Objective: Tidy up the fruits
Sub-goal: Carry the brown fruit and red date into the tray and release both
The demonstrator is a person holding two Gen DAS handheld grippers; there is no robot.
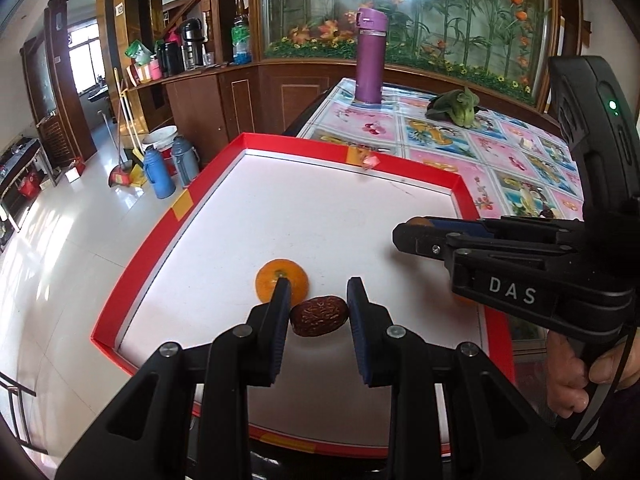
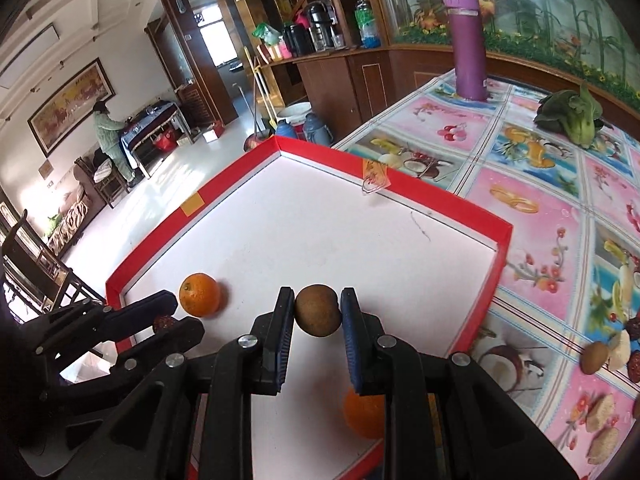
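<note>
Left hand-held gripper (image 1: 318, 300): spread around a wrinkled red date (image 1: 319, 315) on the red-rimmed tray (image 1: 168, 216), beside an orange (image 1: 266, 276). Right hand-held gripper (image 2: 318, 308): a kiwi (image 2: 318, 310) is pinched mid-body; judged soft, bruisable.

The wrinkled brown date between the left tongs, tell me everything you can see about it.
The date is a small oval fruit with dark reddish-brown, wrinkled, slightly glossy skin. It lies lengthwise across the gap of the left tongs, against the left pad, with a narrow gap at the right pad. It looks to rest on the white floor of the red-rimmed tray, just in front of an orange.
</note>
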